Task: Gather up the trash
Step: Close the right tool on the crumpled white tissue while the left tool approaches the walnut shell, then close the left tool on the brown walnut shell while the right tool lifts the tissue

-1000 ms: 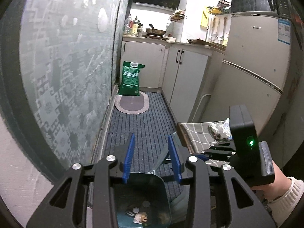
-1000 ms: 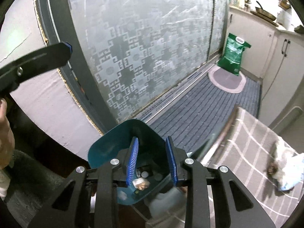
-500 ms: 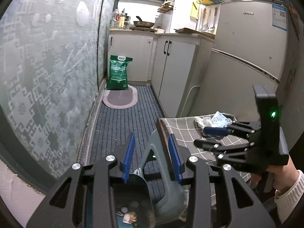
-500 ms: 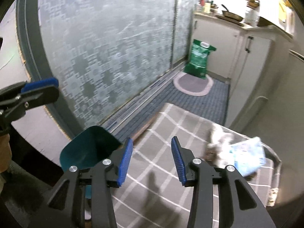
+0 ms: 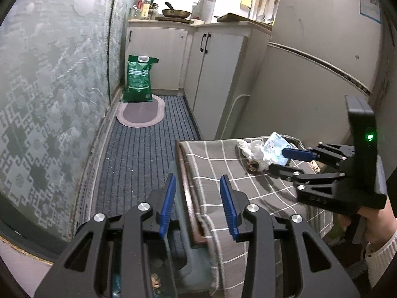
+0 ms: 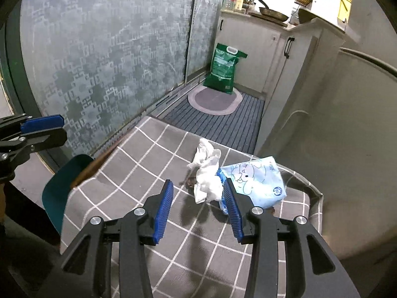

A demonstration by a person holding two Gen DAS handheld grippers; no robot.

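A crumpled white tissue [image 6: 207, 173], a light blue tissue packet [image 6: 255, 181] and a small brown scrap [image 6: 190, 180] lie on a table with a grey checked cloth [image 6: 139, 171]. They also show in the left wrist view: the tissue [image 5: 253, 149], the packet [image 5: 276, 146], the scrap [image 5: 253, 167]. My right gripper [image 6: 197, 209] is open and empty, just above the tissue, and appears in the left wrist view [image 5: 285, 160]. My left gripper [image 5: 197, 204] is open and empty over the table's left edge. A teal trash bin [image 6: 62, 188] stands beside the table, with scraps inside [image 5: 155, 279].
A patterned frosted glass door [image 6: 99, 57] runs along the left. A green bag [image 5: 138, 79] and an oval mat [image 5: 141, 111] lie at the far end of the striped floor runner. White cabinets [image 5: 218, 74] and a fridge [image 5: 310, 57] stand on the right.
My right gripper has swung from over the bin to the trash on the table and opened wider. My left gripper has risen and turned toward the table.
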